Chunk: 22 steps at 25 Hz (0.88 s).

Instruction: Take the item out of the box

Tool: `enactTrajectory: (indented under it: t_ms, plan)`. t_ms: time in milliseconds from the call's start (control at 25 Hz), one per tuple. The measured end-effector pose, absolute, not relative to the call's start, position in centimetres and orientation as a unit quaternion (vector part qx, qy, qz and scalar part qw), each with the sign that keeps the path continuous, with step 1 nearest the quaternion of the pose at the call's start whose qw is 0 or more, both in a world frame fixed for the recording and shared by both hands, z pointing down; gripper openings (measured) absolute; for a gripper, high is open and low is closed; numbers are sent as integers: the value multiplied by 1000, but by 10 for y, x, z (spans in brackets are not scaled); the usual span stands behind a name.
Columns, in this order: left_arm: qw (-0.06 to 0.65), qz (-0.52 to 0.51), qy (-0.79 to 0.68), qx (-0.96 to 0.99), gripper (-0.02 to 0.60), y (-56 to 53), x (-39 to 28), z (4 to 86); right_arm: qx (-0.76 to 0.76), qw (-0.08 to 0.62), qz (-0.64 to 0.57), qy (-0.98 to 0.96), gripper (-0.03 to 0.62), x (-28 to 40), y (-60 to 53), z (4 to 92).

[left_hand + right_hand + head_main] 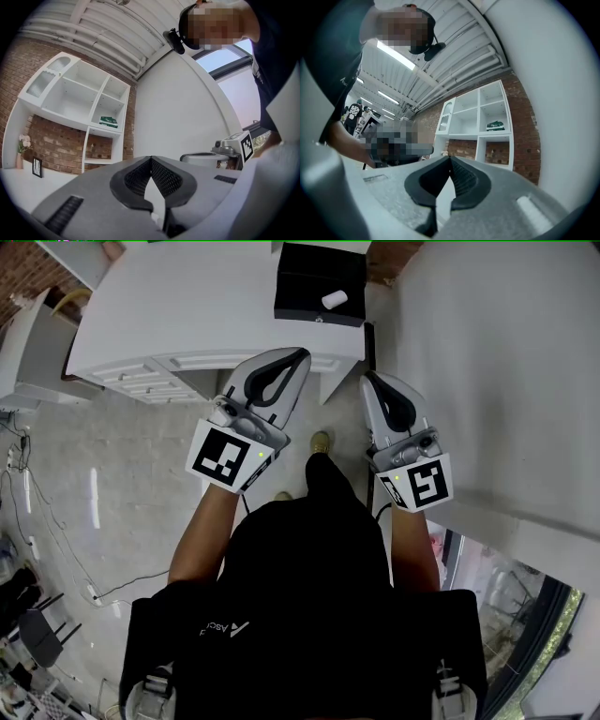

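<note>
Small, smooth white cylinder (335,300) lying on its side in the open, matte black rectangular box (305,282) on the smooth white table (187,296); long axis slanting lower left to upper right in the head view. Left gripper (300,355) and right gripper (368,377), grey shells with black ribbed pads (164,178), pressed together tip to tip, empty, short of the box.

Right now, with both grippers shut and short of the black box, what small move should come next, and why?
Probably carry the left gripper forward toward the black box and open its jaws. Both it and the right gripper are shut and empty, and the white item lies inside the open box, not yet reached.
</note>
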State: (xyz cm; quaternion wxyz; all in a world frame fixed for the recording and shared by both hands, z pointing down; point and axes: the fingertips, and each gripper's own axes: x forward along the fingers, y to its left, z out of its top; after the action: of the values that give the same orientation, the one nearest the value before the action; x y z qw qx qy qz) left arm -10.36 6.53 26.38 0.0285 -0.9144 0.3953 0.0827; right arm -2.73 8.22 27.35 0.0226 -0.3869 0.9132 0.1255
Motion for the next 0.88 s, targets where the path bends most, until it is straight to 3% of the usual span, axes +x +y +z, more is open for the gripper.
enactTrajectory:
  t_ms: [880]
  plan:
    - [7,-55,426,-903,0,-182,-28,348,-348,10,124,929,2,51,-160,303]
